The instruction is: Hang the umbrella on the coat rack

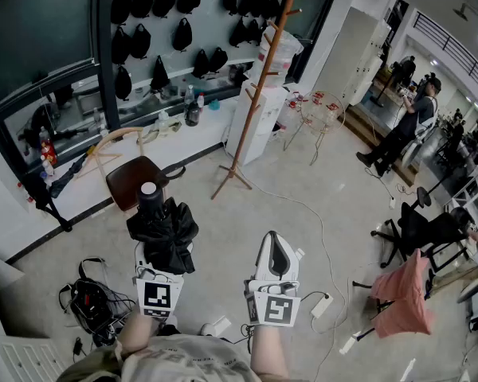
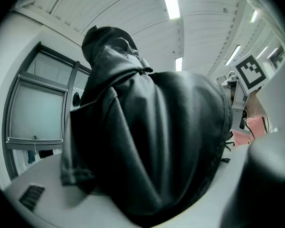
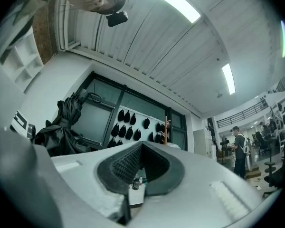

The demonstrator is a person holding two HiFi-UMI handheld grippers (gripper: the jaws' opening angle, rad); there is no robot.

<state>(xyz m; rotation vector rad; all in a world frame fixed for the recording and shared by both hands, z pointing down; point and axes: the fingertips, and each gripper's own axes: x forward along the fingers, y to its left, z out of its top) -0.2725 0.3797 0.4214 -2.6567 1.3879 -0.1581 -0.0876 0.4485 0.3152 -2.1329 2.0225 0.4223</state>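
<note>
Black umbrella (image 1: 163, 225) is sitting clamped in the left gripper (image 1: 158, 275); the right gripper (image 1: 276, 249) is hanging closed, empty. Carrying it upright toward the coat rack (image 1: 260, 82) seems wise.

The black umbrella (image 2: 152, 141) filled most of the frame. It was folded, its cloth bunched in loose creases, with a rounded end poking up toward the ceiling. The left gripper (image 2: 147, 201) was closed on it, its pale jaws showing only along the bottom edge on either side of the cloth. Behind stood a dark-framed window (image 2: 38, 113) at the left and strip lights (image 2: 171, 4) overhead — and at the right a cube (image 2: 250, 73) with a square marker, above something pink (image 2: 253, 127).
</note>
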